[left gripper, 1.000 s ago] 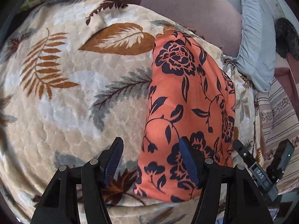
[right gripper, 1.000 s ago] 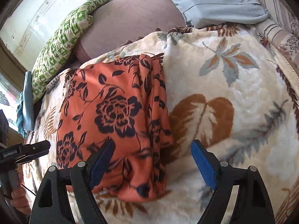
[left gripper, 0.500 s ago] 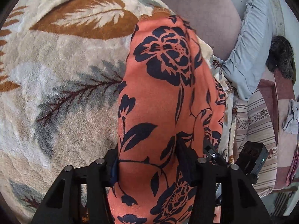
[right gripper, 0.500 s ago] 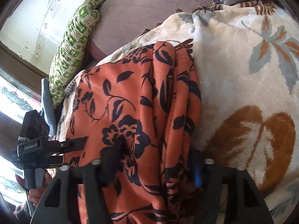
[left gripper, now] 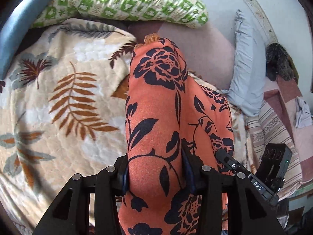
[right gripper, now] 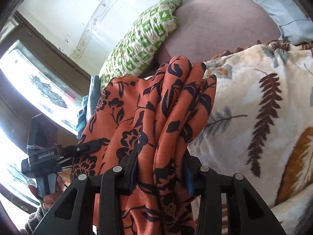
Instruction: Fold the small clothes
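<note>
An orange garment with dark blue flowers [left gripper: 166,105] is held up off the cream leaf-print blanket [left gripper: 64,101]. My left gripper [left gripper: 156,173] is shut on its near left edge; the cloth bulges between the jaws. My right gripper [right gripper: 160,173] is shut on the near right edge, where several layers bunch together [right gripper: 176,101]. The garment's far end rises ahead of both cameras. The right gripper shows at the lower right of the left wrist view [left gripper: 252,178]. The left gripper shows at the left of the right wrist view [right gripper: 58,152].
A green-checked pillow [left gripper: 127,2] lies at the head of the bed, with a mauve cushion [right gripper: 219,23] and a light blue pillow [left gripper: 246,64] beside it. A striped cover [left gripper: 273,129] lies to the right. A window [right gripper: 29,90] is at the left.
Both grippers closed on the garment's near edge, then lifted it off the blanket. The cameras now tilt up toward the pillows and the wall.
</note>
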Demonstrator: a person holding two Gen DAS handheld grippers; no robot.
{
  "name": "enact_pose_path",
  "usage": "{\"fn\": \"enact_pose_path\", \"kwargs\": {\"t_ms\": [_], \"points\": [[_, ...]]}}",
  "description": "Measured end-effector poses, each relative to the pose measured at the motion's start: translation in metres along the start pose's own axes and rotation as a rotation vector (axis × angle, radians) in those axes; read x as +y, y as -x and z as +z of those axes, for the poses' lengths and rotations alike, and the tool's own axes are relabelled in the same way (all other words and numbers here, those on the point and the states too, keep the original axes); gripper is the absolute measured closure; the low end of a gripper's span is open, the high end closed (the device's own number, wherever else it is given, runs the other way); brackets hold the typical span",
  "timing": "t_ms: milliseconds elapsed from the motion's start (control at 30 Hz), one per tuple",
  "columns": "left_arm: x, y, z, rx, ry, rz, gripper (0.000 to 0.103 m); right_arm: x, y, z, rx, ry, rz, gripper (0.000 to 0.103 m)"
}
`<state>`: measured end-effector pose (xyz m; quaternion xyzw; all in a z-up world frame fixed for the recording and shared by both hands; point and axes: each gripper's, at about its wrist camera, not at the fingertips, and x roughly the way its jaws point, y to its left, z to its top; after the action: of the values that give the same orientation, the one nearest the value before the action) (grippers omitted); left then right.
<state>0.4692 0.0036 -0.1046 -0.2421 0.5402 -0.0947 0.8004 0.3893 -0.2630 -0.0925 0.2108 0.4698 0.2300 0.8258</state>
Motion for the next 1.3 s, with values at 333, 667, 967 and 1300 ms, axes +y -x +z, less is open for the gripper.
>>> {"fn": "enact_pose_path", "kwargs": {"t_ms": [333,667,967,1300], "points": [[0.052,-0.059,-0.032,0.015,-0.055,0.108,0.024,-0.035,-0.043,-0.039,0.047,0.104,-0.176,0.033],[0.035,-0.030,-0.043,0.000,-0.079,0.174,0.028,-0.013,-0.016,-0.032,0.043,0.089,-0.236,0.026],[-0.020,0.050,-0.135,-0.203,-0.346,0.534,0.026,0.062,0.062,-0.086,-0.014,0.200,-0.462,0.011],[-0.018,0.096,-0.238,-0.171,-0.292,0.452,0.026,0.120,0.079,-0.188,-0.007,0.421,-0.652,0.003]]}}
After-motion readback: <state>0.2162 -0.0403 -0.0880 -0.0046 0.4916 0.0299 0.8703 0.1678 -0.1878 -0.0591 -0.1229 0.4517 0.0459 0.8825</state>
